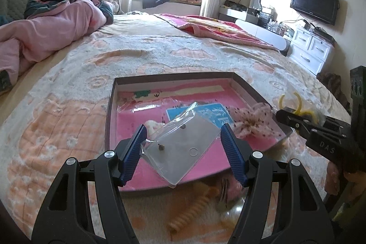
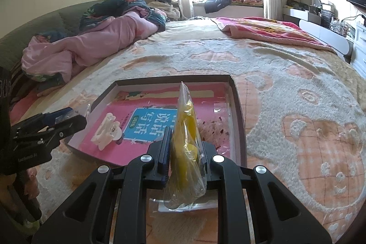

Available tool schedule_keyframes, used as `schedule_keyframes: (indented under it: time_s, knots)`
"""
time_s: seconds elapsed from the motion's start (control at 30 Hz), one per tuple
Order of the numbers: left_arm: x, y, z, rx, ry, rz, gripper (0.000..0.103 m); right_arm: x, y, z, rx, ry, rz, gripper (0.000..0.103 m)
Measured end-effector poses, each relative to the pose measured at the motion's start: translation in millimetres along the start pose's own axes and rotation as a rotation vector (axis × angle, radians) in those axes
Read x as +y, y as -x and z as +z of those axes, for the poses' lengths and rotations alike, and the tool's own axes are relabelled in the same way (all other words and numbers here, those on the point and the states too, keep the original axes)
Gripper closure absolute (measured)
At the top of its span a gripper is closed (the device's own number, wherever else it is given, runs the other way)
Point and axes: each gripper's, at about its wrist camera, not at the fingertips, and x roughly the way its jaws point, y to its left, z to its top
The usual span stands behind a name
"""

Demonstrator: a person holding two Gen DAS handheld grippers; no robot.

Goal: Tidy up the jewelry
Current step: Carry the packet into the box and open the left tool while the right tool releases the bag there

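The right gripper (image 2: 183, 161) is pinching a clear plastic bag (image 2: 186, 129) with a yellow bangle-like piece inside, its jaws nearly together on the film and the bag standing up on edge between them, over the near edge of the shallow box lid (image 2: 238, 106) that is lying on the bed's plush blanket (image 2: 297, 84). The left gripper (image 1: 183, 152) is holding a flat clear pouch (image 1: 180, 150) across its width, jaws about half apart with the blue pads (image 1: 135, 152) at the pouch's two side edges; I judge they are pressing on it, though the contact on the right edge is hard to confirm. The pouch is sitting above the near half of the lid, with a small dark earring-like piece and a clear disc inside.

Both packets are looking very light, thin and slippery; the film is likely buckling under pressure and its loose contents are probably sliding toward the low end. Gripping the stiffer sealed margin should be safer than squeezing over the jewelry itself.

Already lying in the lid are a pink book (image 2: 146, 125), a white claw hair clip (image 2: 106, 129) near its left side, and a spotted pink scrunchie (image 1: 249, 122) near its right side.
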Motion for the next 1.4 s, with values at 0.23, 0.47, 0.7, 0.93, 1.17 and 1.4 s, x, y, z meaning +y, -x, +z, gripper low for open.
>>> schedule_keyframes:
  time_s: [0.23, 0.47, 0.7, 0.93, 1.17, 1.4]
  knots:
    - [7, -15, 11, -0.005, 0.011, 0.011, 0.045, -6, -10, 10, 0.002, -0.003, -0.020, 0.085]
    - [12, -33, 14, 0.011, 0.019, 0.012, 0.045, -12, -26, 15, 0.027, -0.002, -0.034, 0.085]
    - [8, -46, 13, 0.026, 0.001, 0.003, 0.045, -16, -45, 22, 0.057, -0.007, -0.040, 0.085]
    - [4, -56, 10, 0.039, -0.014, -0.010, 0.045, -19, -64, 28, 0.086, 0.001, -0.048, 0.085]
    - [-4, -64, 8, 0.053, -0.042, -0.044, 0.045, -26, -80, 29, 0.126, -0.011, -0.052, 0.085]
    - [-7, -68, 7, 0.065, -0.057, -0.060, 0.045, -29, -92, 25, 0.173, -0.021, -0.045, 0.083]
